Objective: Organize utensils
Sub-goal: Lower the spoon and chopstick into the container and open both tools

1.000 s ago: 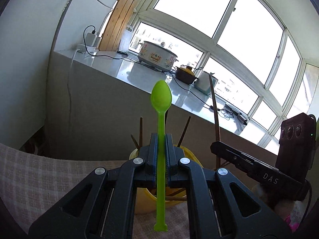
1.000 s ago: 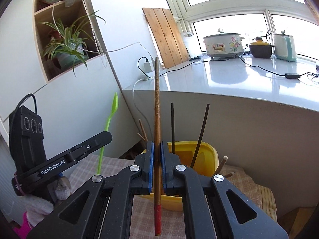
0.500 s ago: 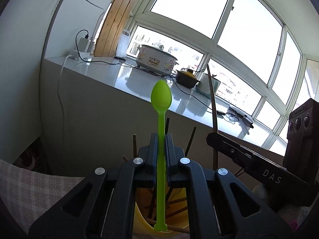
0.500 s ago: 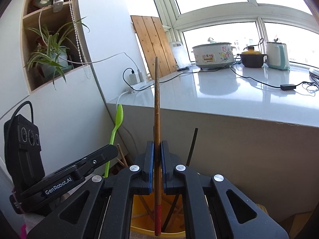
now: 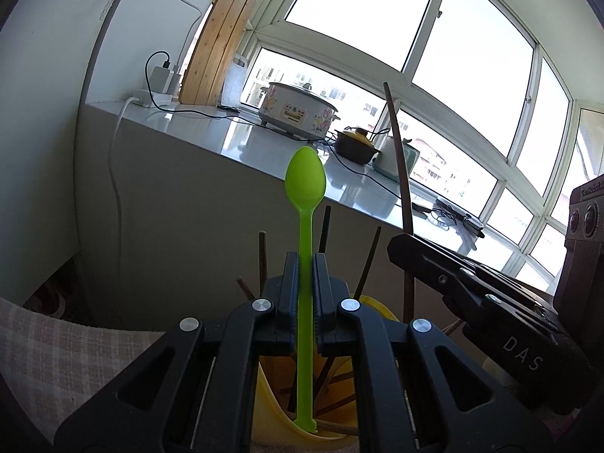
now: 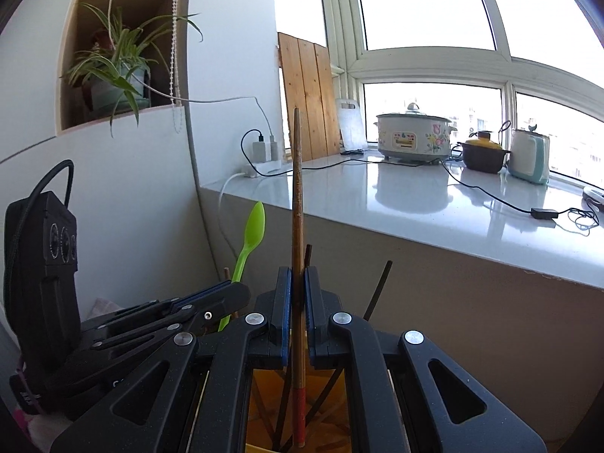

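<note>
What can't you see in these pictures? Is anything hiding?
- Yellow cup: in the left view, the left tool covers most of it; its bottom is cut off by the edge.
- Whether the green spoon touches the cup's bottom: can't tell.
- Chopstick: in the right view, its red end reaches the picture's lower edge, so where it rests is unclear; the right tool covers its middle.
- How many sticks are in the cup: the tools hide them.

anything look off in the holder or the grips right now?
Nothing stands out. The left hand-held gripper holds the green spoon upright, the right hand-held gripper holds the red-tipped chopstick upright, both over the yellow holder. Chopsticks inside lean at mixed angles; no visible spill or damage.
</note>
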